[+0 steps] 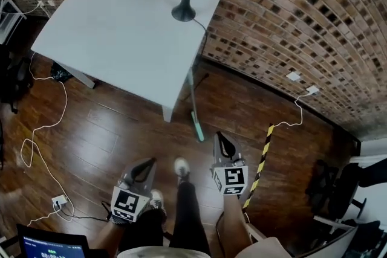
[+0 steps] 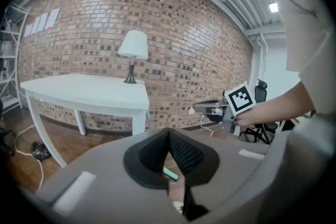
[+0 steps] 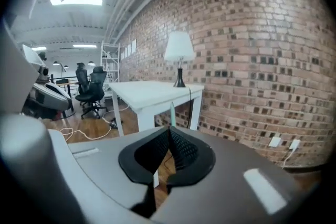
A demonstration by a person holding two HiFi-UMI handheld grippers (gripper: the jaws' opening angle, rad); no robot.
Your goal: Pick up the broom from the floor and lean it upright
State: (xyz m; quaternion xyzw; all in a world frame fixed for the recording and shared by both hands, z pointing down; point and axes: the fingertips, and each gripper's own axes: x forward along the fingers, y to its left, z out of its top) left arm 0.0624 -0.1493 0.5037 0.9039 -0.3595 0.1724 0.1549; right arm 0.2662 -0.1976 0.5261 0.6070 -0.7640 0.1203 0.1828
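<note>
Broom (image 1: 197,125) stands almost straight up on the wood floor (image 1: 109,130), right by the front corner of the white table (image 1: 109,27) and next to a table leg. Its green end points up. 1 lamp (image 1: 183,9) sits on the table near the brick wall (image 1: 290,9). Both grippers are held up in front of the person, away from the broom. The left gripper (image 1: 148,163) has its 2 fingers pressed together with nothing in them. The right gripper (image 1: 221,137) has its 2 fingers pressed together too, and they hold nothing.
</note>
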